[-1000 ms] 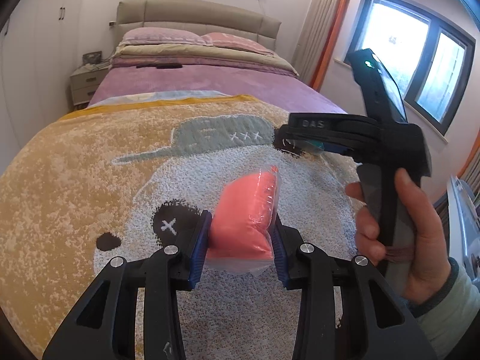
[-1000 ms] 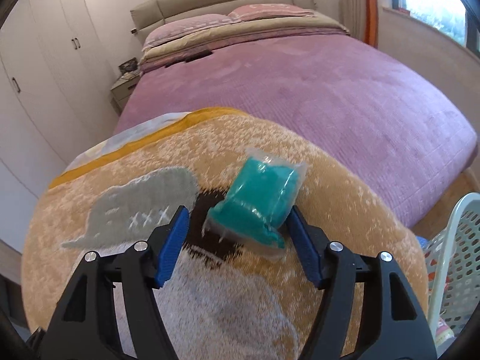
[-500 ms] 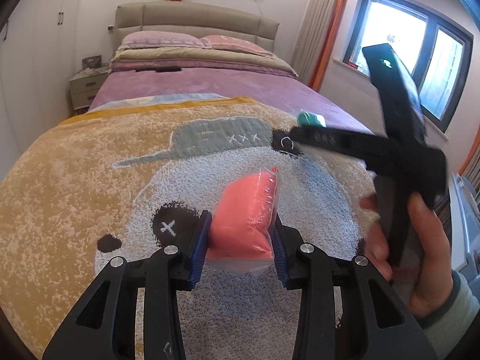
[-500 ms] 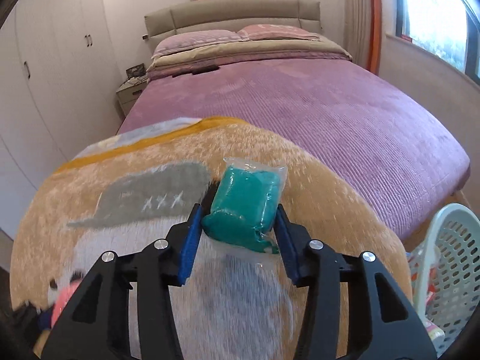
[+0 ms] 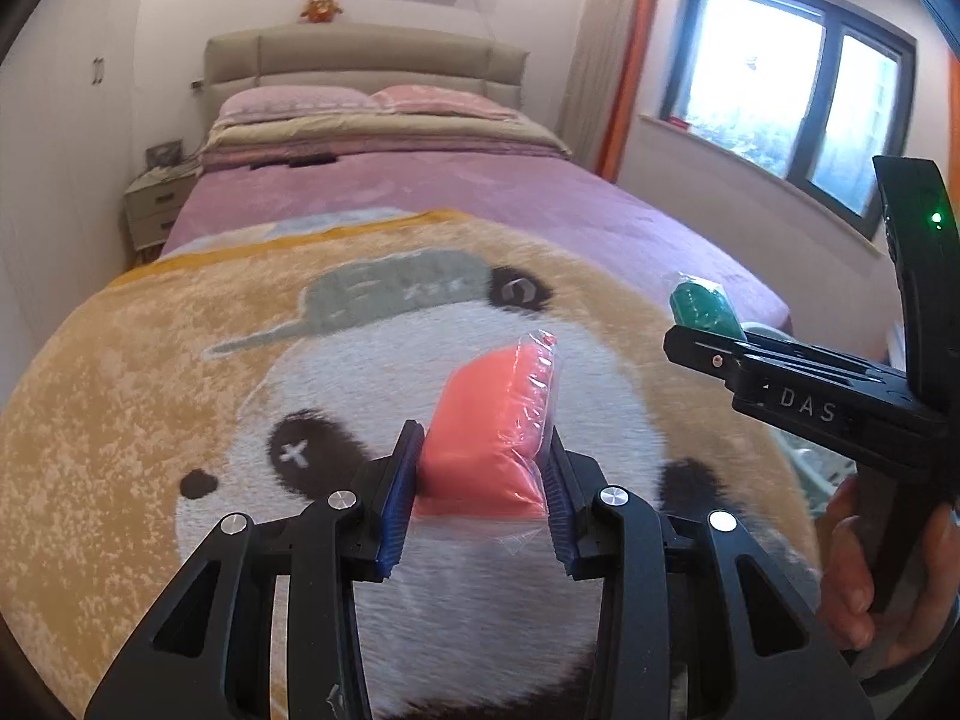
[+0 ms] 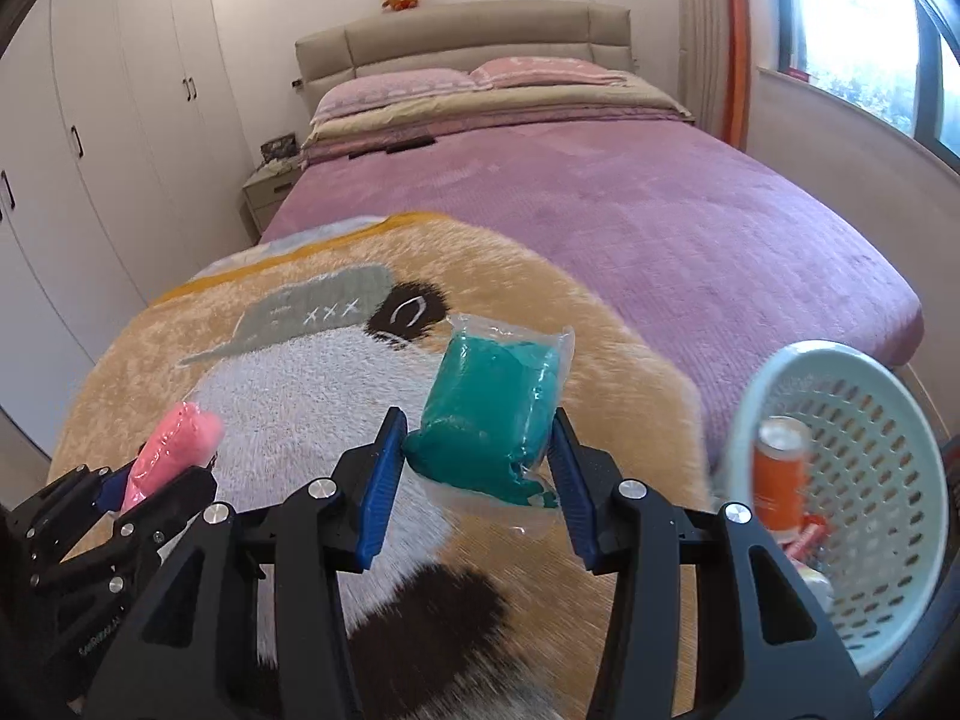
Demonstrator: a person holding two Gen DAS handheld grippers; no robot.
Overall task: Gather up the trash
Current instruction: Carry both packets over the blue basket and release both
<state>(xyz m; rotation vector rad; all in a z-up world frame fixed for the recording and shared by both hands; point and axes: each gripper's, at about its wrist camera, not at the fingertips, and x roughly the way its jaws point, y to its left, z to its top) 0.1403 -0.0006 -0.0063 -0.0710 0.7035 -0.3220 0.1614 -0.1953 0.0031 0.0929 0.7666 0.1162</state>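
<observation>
My left gripper (image 5: 480, 480) is shut on a pink packet in clear wrap (image 5: 498, 426), held above the panda blanket (image 5: 180, 390). My right gripper (image 6: 474, 468) is shut on a teal packet in clear wrap (image 6: 492, 408), also lifted off the blanket. In the left wrist view the right gripper (image 5: 690, 336) shows at the right with the teal packet (image 5: 702, 306) at its tip. In the right wrist view the left gripper (image 6: 162, 480) shows at the lower left with the pink packet (image 6: 171, 450). A pale perforated basket (image 6: 888, 480) stands at the right.
The basket holds an orange can (image 6: 780, 474) and other wrappers. The purple bed (image 6: 660, 210) runs back to pillows and a headboard. A nightstand (image 5: 153, 210) and white wardrobes (image 6: 90, 150) are at the left, and a window (image 5: 798, 90) is at the right.
My right gripper closed on the teal packet, lifted it off the blanket and swung right, bringing the basket into view. My left gripper kept its hold on the pink packet and rose a little.
</observation>
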